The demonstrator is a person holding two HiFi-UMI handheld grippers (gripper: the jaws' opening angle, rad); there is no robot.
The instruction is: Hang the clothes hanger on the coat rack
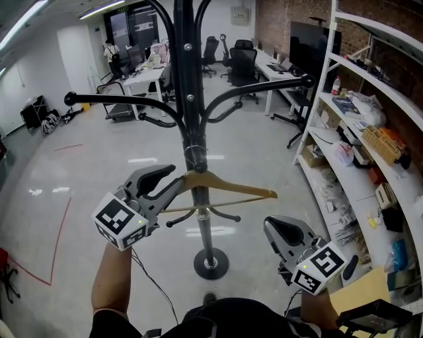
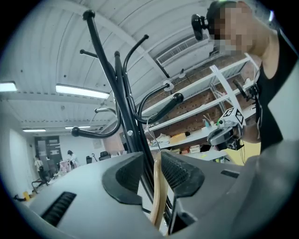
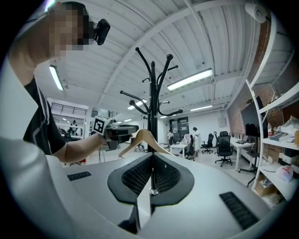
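Hanger (image 1: 231, 190) end behind left gripper (image 1: 176, 180), rack (image 1: 190, 99) cropped

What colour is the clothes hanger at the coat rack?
The wooden clothes hanger is pale tan; head view shows it best.

This is an open-plan office that doubles as a lab or work space. White desks (image 1: 268, 63) with black swivel chairs (image 1: 243, 66) and a large dark monitor (image 1: 310, 43) stand by a brick wall (image 1: 271, 20). Metal shelving (image 1: 362, 74) holds boxes and supplies, and strip lights (image 3: 189, 79) hang over a glossy grey floor (image 1: 99, 171) marked with red tape (image 1: 63, 228).
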